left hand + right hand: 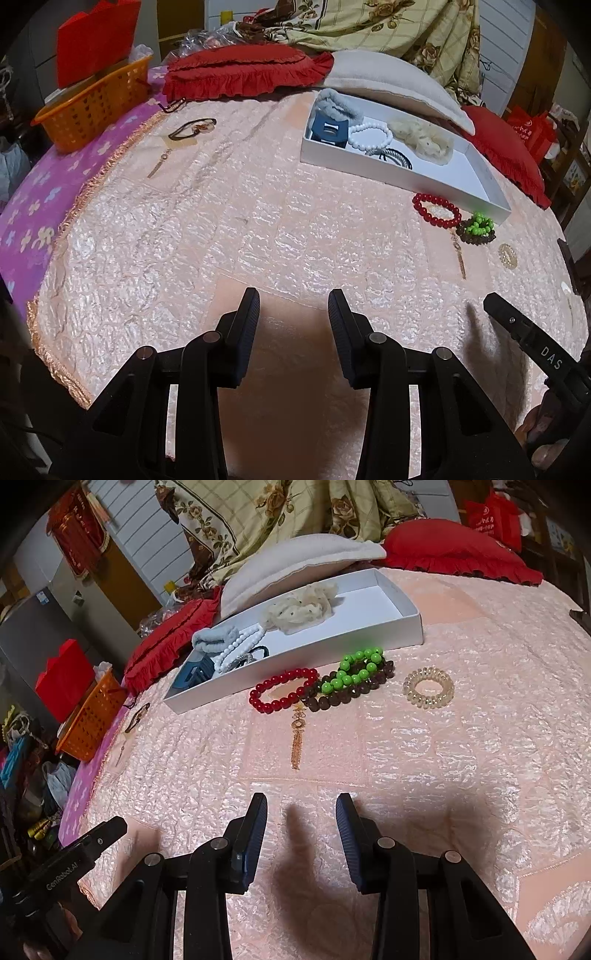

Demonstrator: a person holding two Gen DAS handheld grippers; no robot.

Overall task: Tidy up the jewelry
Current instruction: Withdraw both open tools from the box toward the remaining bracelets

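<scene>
My left gripper [292,306] hangs over the pale pink quilted bedspread [229,236] with its fingers [246,325] parted and nothing between them. My right gripper [301,810] is the same: fingers [255,830] apart, only bare quilt and shadow in the gap.

The shallow white rectangular cardboard tray [295,653] lies on the bed ahead of me, its far side against a cream pillow [295,559]. Inside it, bunched at one end, I see a grey fluffy scrunchie [334,101], a dark blue plastic claw clip [328,127], a white beaded bracelet [371,134] and a black hair tie [397,155]; a cream dotted fabric scrunchie [301,607] sits nearer the tray's middle. The other end of the tray is bare.

Just outside the tray's near wall lies a red beaded bracelet [282,694], touching a dark brown beaded bracelet [351,692] with a bright green beaded bracelet [351,670] lying on top of it. A gold tasselled earring [296,738] rests just in front of the red one. A clear spiral coil hair tie [428,686] lies apart, to the right of the beads.

Well off to the left, near the bedspread's fringed edge, lie a dark hair tie with a brownish ornament [194,127] and another gold earring [159,164]. An orange plastic basket [92,107] stands beyond them.
</scene>
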